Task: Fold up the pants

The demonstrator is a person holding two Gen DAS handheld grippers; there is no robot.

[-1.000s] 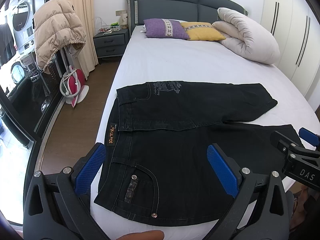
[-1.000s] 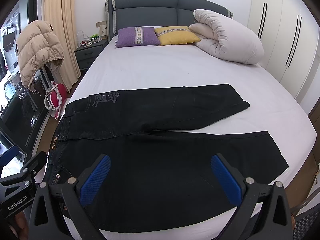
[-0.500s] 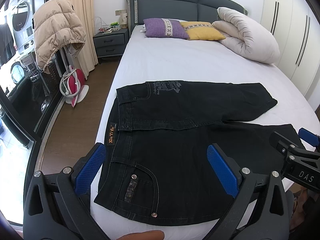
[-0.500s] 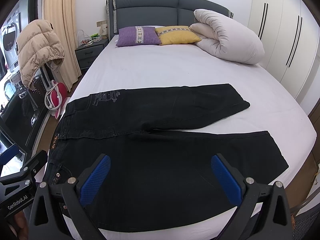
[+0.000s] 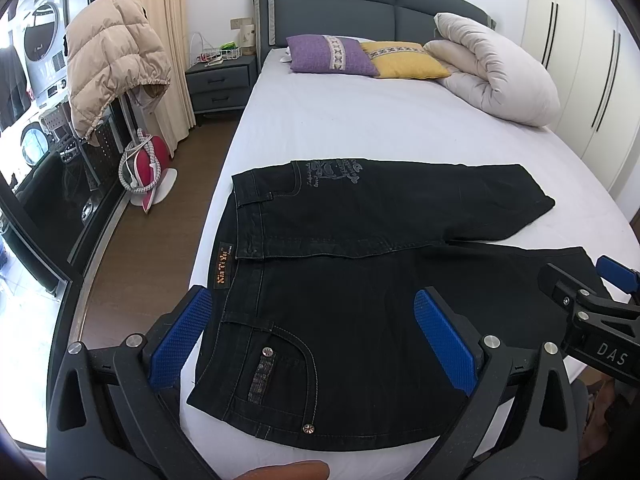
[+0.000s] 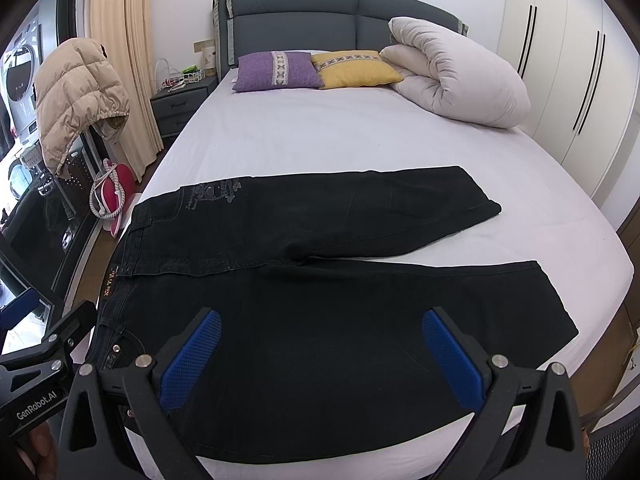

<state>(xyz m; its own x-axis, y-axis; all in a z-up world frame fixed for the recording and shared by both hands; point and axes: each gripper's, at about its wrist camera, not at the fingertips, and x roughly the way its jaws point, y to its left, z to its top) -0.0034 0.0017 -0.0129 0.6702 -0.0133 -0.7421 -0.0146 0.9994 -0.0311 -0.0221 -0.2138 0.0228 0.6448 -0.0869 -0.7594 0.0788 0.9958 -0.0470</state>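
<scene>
So the left gripper (image 5: 312, 336) had its jaws spread wide and holding nothing, hanging just over the waist end of the black pants (image 5: 360, 264), with the blue pads (image 5: 180, 340) on either side of the back pocket area but not touching the fabric as far as I could tell; the right gripper (image 6: 320, 360) was the same deal, jaws released and wide, hovering over the nearer pant leg, nothing pinched; each gripper poked into the edge of the other one's view. The pants lay flat across the foot end of the bed (image 6: 340, 136), waistband toward the left edge and legs running to the right, the far leg angled away from the near one so there was a gap of white sheet at the cuffs. Further up the bed sat a purple pillow (image 6: 276, 70) and a yellow pillow (image 6: 356, 66) side by side, with a rolled-up duvet (image 6: 452, 76) just beside them; a nightstand (image 5: 220, 80) stood left of the headboard, and a beige puffer jacket (image 5: 108, 72) hung off something near the left wall; nothing lay on top of the pants.
</scene>
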